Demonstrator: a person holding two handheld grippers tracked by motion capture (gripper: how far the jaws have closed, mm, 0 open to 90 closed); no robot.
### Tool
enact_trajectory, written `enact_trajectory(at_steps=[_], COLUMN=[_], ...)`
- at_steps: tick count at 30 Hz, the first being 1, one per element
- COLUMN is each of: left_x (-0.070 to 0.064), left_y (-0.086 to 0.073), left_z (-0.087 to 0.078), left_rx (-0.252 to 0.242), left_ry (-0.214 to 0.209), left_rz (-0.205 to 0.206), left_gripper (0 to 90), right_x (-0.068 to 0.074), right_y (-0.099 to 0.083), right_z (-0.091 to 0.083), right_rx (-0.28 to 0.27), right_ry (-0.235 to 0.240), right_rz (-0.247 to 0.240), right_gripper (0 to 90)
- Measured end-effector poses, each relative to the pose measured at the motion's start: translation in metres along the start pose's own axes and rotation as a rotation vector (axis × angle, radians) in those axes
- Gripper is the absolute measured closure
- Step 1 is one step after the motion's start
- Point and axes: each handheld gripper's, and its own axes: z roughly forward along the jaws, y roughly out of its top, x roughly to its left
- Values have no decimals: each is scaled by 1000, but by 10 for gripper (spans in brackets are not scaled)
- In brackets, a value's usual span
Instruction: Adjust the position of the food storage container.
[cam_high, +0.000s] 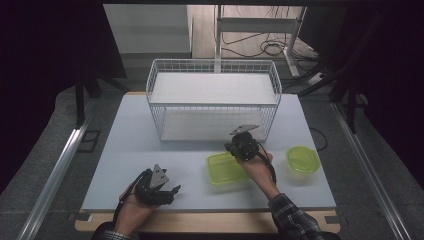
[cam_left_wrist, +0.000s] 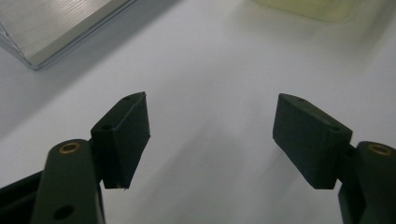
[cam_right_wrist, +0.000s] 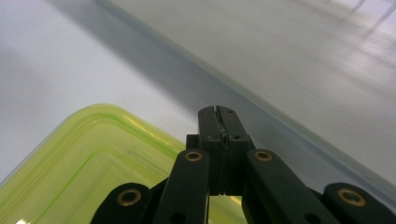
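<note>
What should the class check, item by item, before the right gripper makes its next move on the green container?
1. Right gripper jaws closed with nothing between them: ok.
2. Right gripper at the rectangular green container: ok, at its far edge.
3. Contact with the container: cannot tell.
4. Left gripper open and apart from the container: ok.
5. Round green container out of the way, to the right: ok.
6. Wire basket just behind the right gripper: not ok, close.

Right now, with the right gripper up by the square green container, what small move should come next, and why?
Probably open the right gripper first. Its jaws are pressed together with nothing between them, poised over the far rim of the green container, so it cannot take hold as it is. The left gripper is open over bare table, and the round green lid lies apart.
</note>
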Motion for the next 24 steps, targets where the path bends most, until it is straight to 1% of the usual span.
enact_trajectory(at_steps=[1, 2, 4, 5, 7, 8, 9, 10, 11, 12, 13, 14, 15, 16, 17, 18, 24], left_x=[0, 0, 0, 0, 1, 1, 1, 1, 1, 2, 2, 3, 5, 6, 6, 8, 11], left_y=[0, 0, 0, 0, 0, 0, 0, 0, 0, 0, 0, 0, -1, -2, -2, -3, -5], left_z=[0, -1, 0, 0, 0, 1, 1, 0, 0, 0, 0, -1, -1, -1, -1, -2, -7], left_rx=[0, -5, -6, -6, -2, -4, -4, -1, -1, -17, -17, -22, -32, -30, -30, -35, -56], left_ry=[0, 1, -1, -1, -6, -4, -4, 6, 6, -2, -2, -4, -10, -14, -14, -20, -20], left_rz=[0, -2, -12, -12, -18, -23, -23, -25, -25, -45, -45, -59, -84, -93, -93, -110, -134], left_gripper=[271, 271, 270, 270, 267, 264, 258, 246, 227, 214, 200, 200, 175, 165, 152, 140, 121], right_x=[0, -6, -15, -19, -26, -28, -28, -30, -31, -31, -31, -31, -30, -28, -26, -24, -10], right_y=[0, -4, -11, -17, -31, -39, -39, -53, -59, -63, -63, -66, -68, -69, -69, -68, -62], right_z=[0, -15, -32, -40, -52, -55, -55, -59, -59, -60, -60, -60, -60, -60, -59, -58, -49], right_rx=[0, -36, -51, -52, -47, -38, -38, -17, -11, -2, -2, 6, 7, 6, 6, 6, -2], right_ry=[0, -15, -61, -82, -99, -112, -112, -133, -134, -129, -129, -123, -104, -99, -102, -99, -65], right_rz=[0, 19, 25, 36, 58, 63, 63, 60, 69, 76, 76, 79, 85, 87, 81, 77, 46], right_gripper=[889, 889, 888, 888, 888, 888, 888, 889, 889, 888, 888, 888, 889, 888, 888, 888, 889])
